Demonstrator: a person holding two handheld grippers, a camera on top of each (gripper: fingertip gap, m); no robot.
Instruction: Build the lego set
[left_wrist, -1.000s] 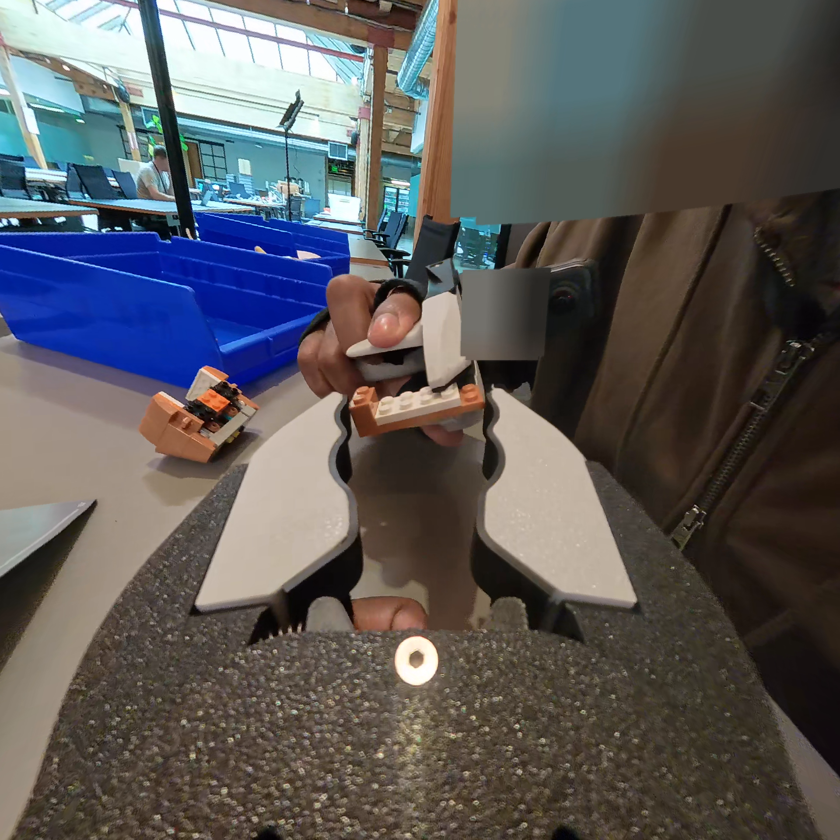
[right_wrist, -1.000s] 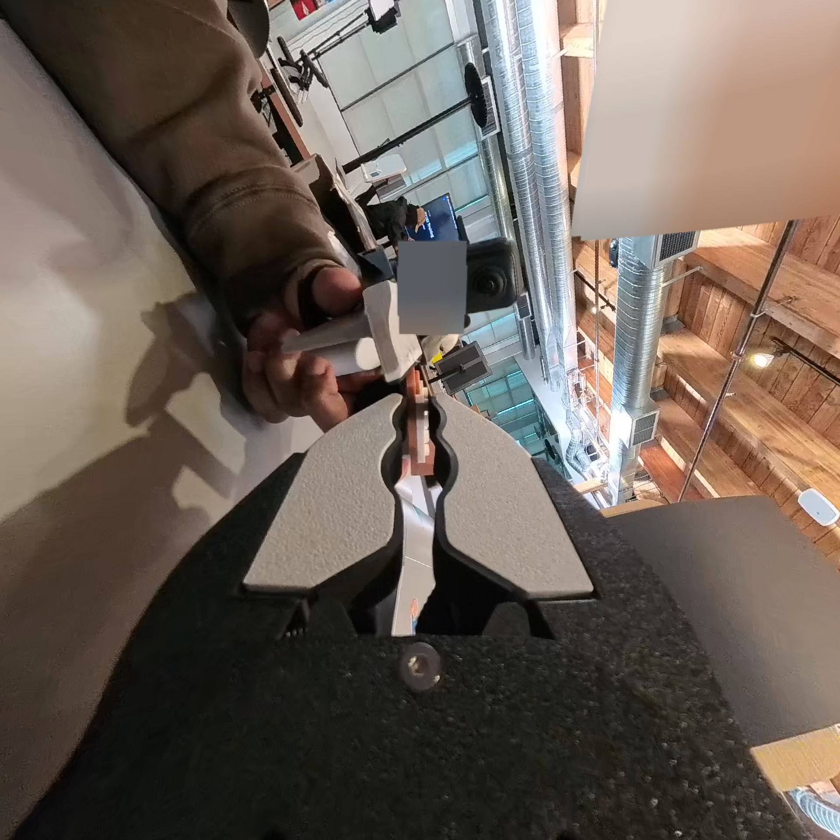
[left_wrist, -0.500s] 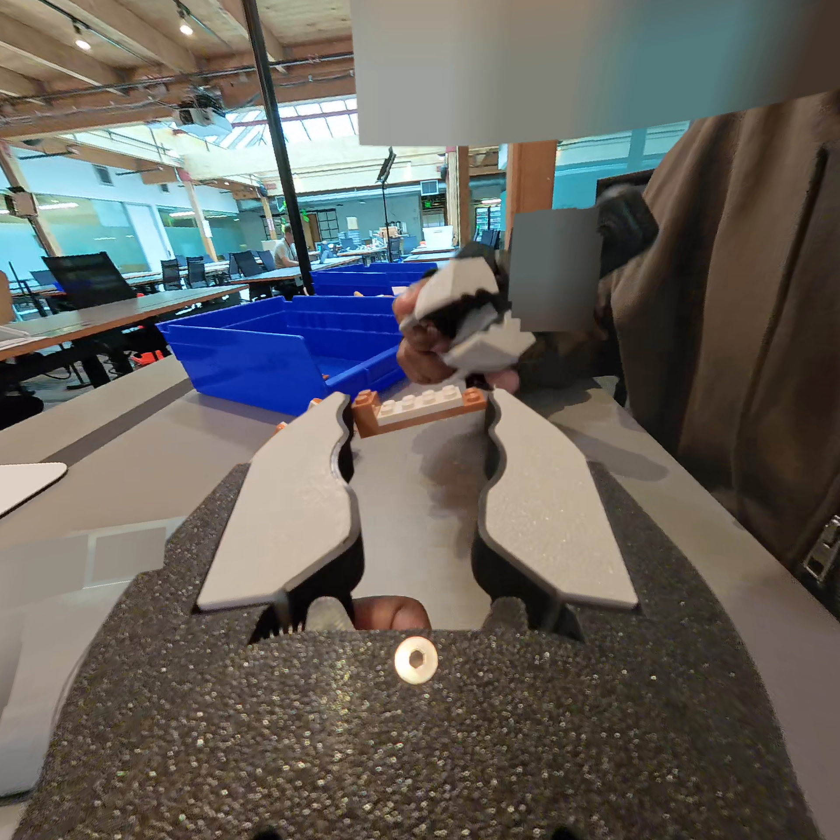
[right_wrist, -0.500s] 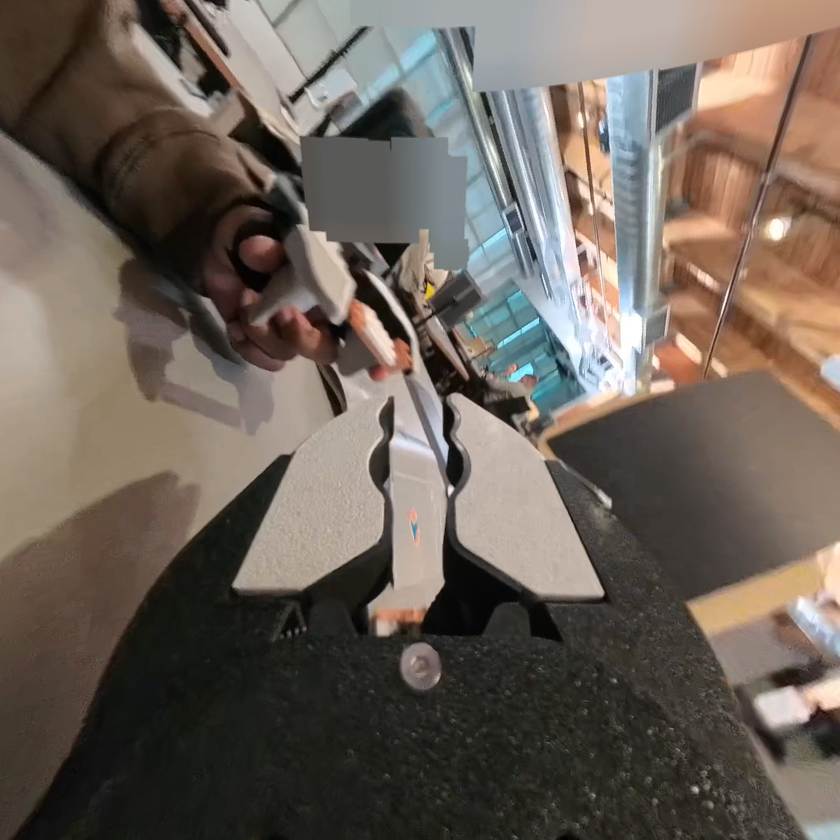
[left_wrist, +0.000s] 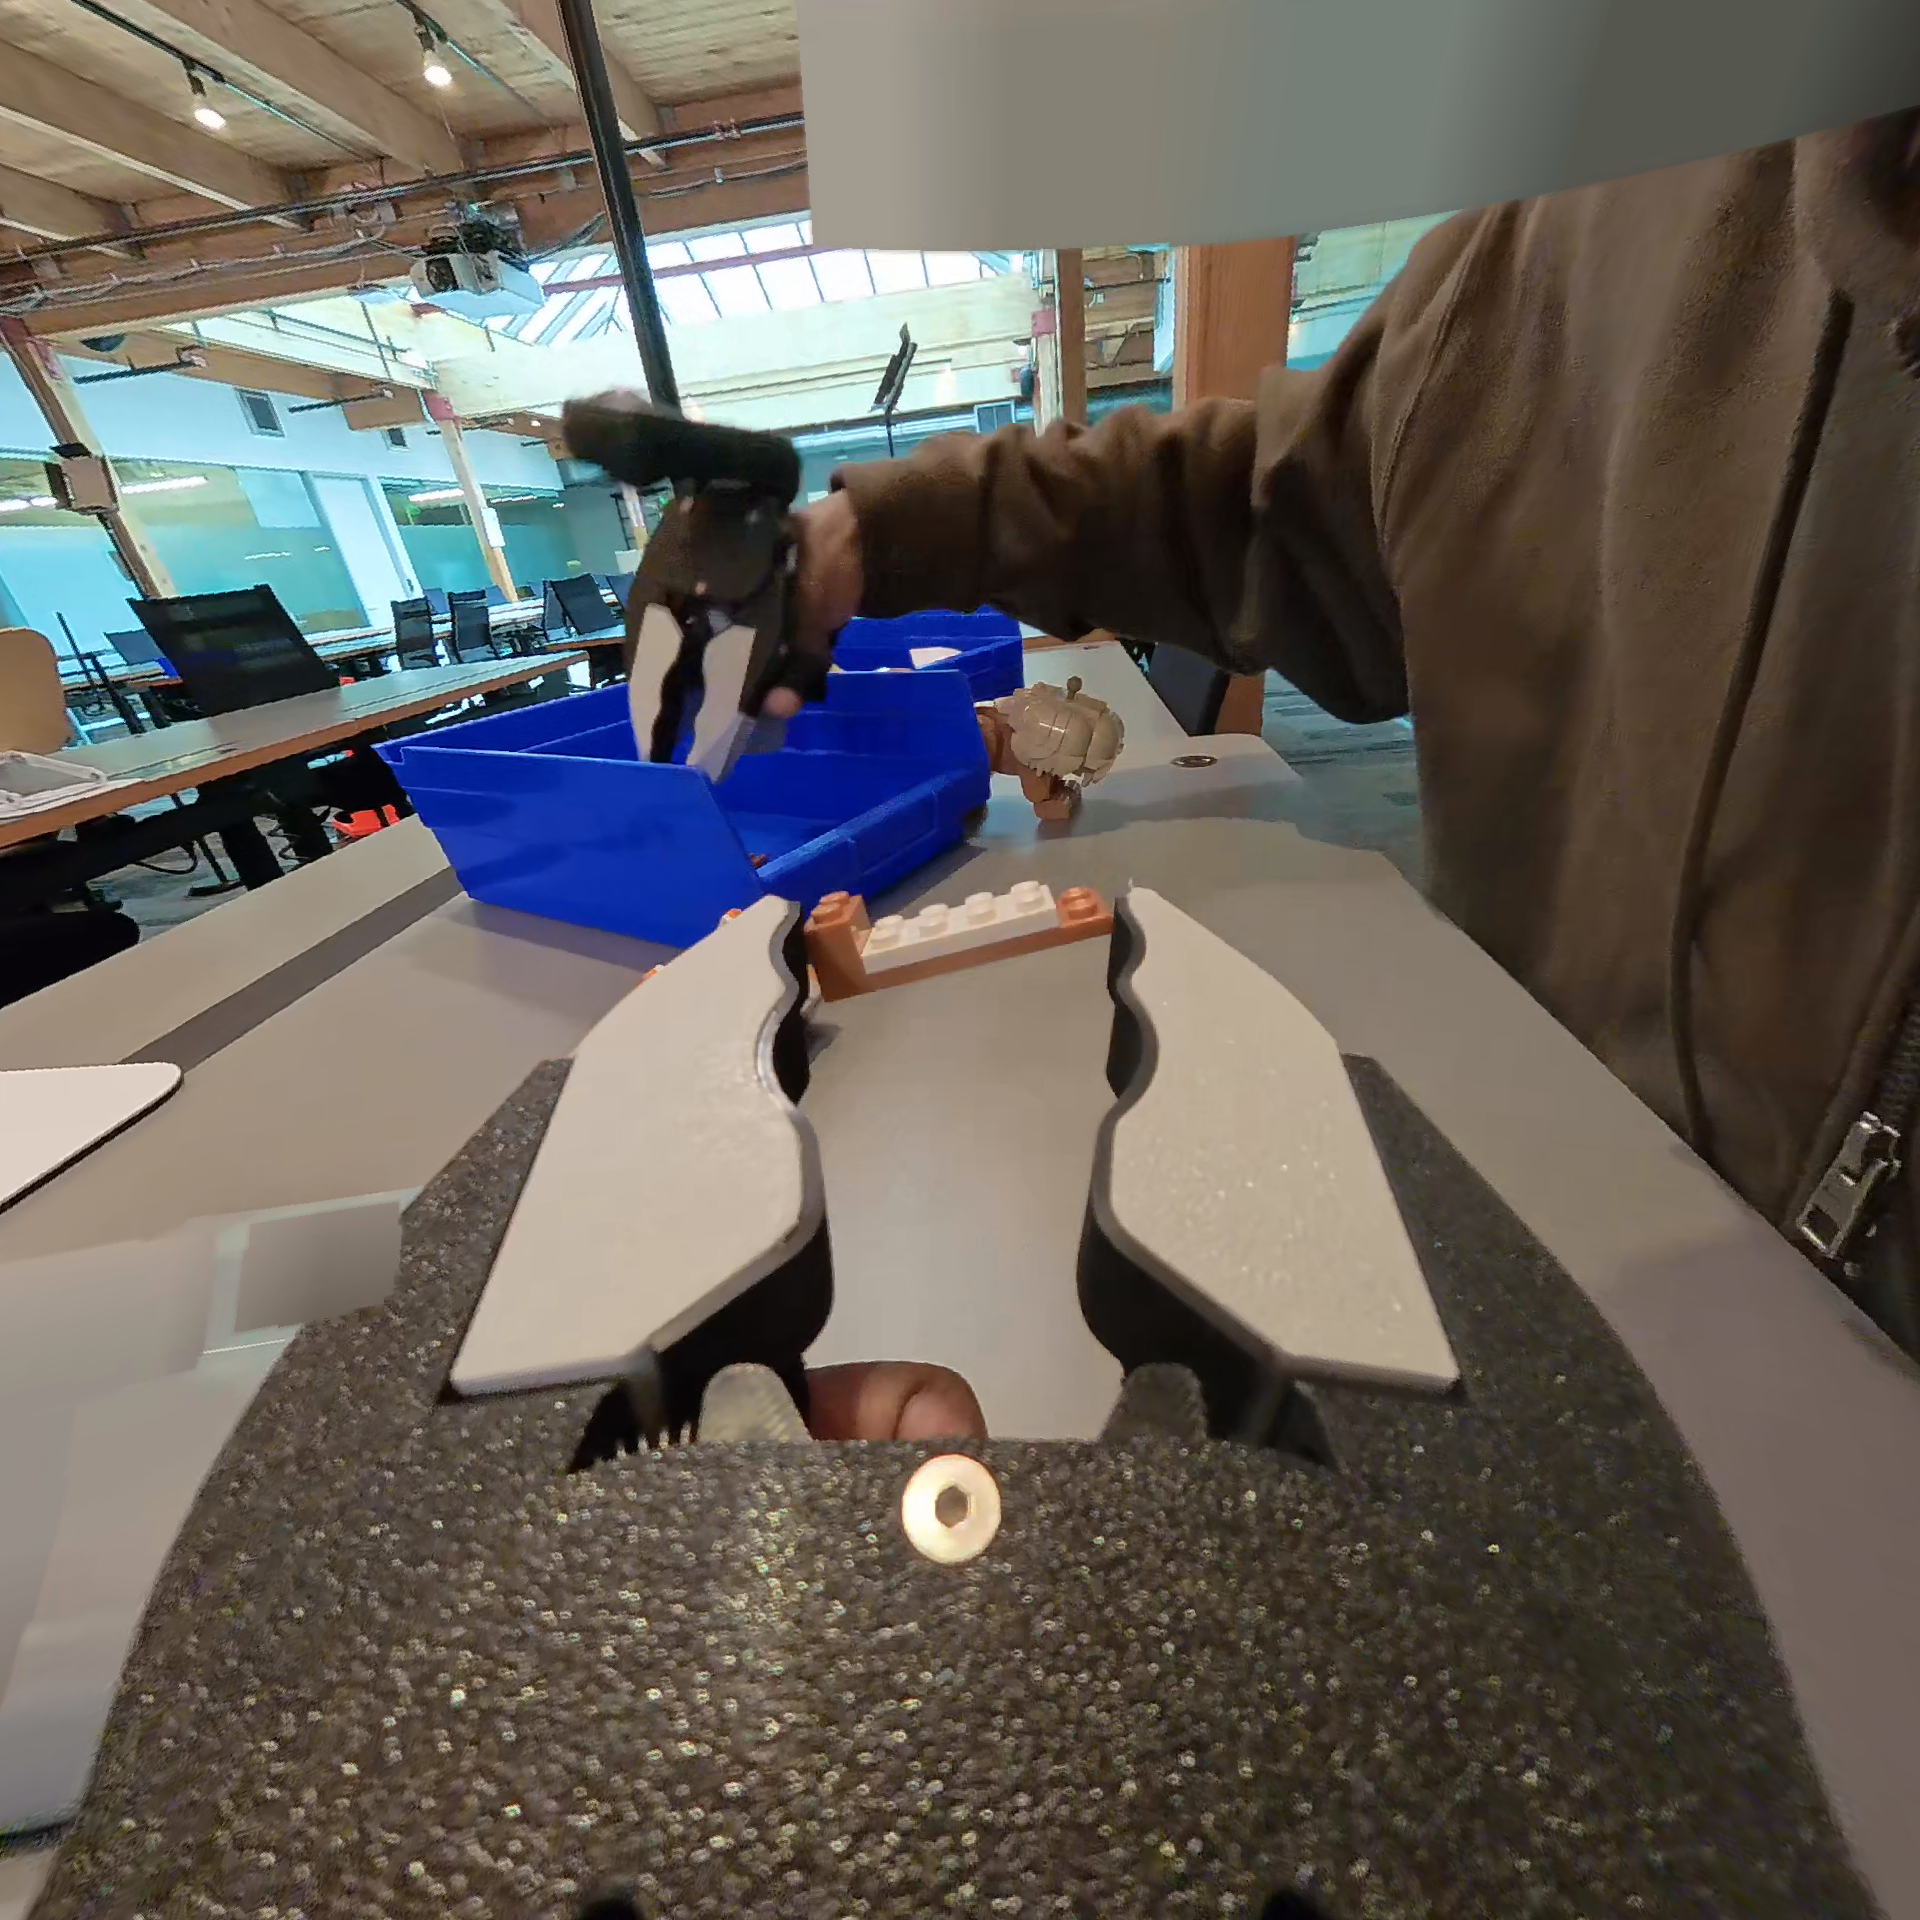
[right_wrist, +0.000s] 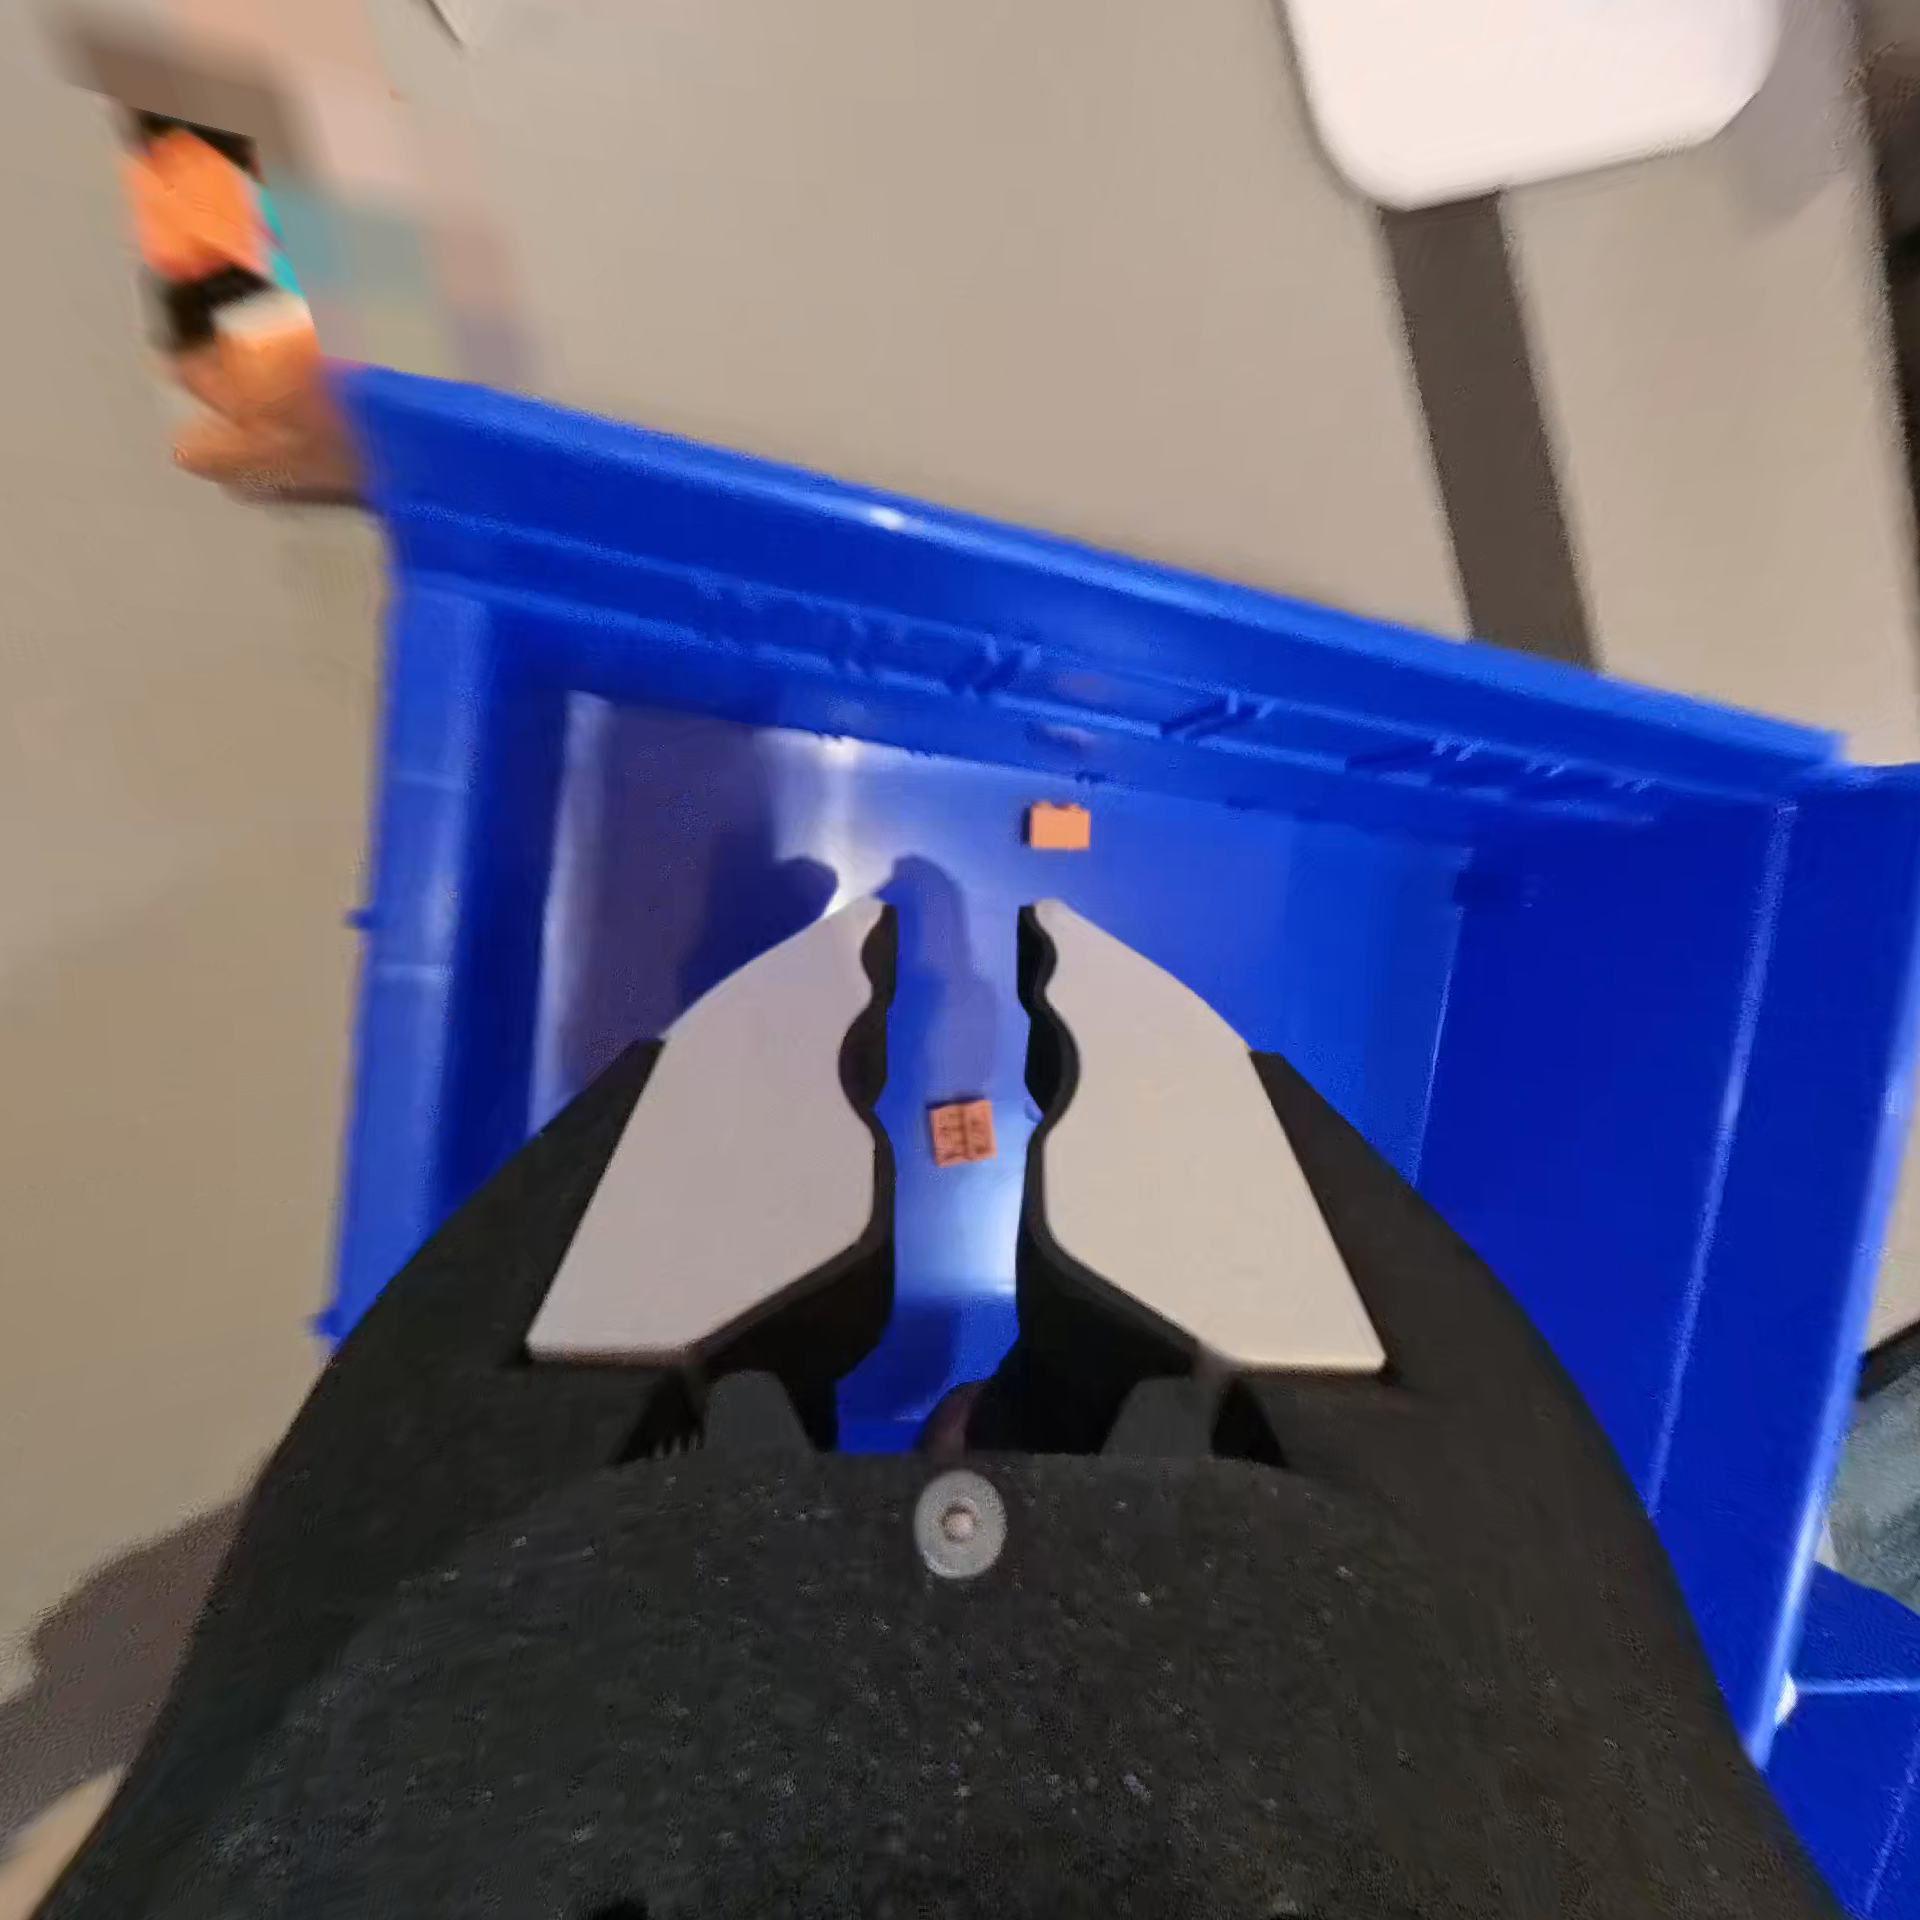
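Note:
My left gripper (left_wrist: 958, 923) is shut on a brown and white lego piece (left_wrist: 961, 933), held lengthwise between its fingertips above the grey table (left_wrist: 343, 1049). My right gripper (right_wrist: 956, 909) is open and empty, pointing down into a blue bin (right_wrist: 1621, 1091). Two small orange bricks lie on the bin floor: one (right_wrist: 961, 1132) shows between the fingers, the other (right_wrist: 1060, 828) lies just beyond the tips. In the left wrist view the right gripper (left_wrist: 691, 707) hangs over the blue bin (left_wrist: 582, 831), beyond the held piece.
A tan lego model (left_wrist: 1060, 738) stands on the table right of the bin. A blurred orange and black lego build (right_wrist: 218, 312) lies outside the bin. A second blue bin (left_wrist: 935, 644) is farther back. The person's brown jacket (left_wrist: 1610, 727) fills the right side. The left gripper's tips are roughly 30 cm from the right gripper's.
My right gripper let go of the lego piece, opened and swung away to over the blue bin. My left gripper kept the piece and tilted level with the table.

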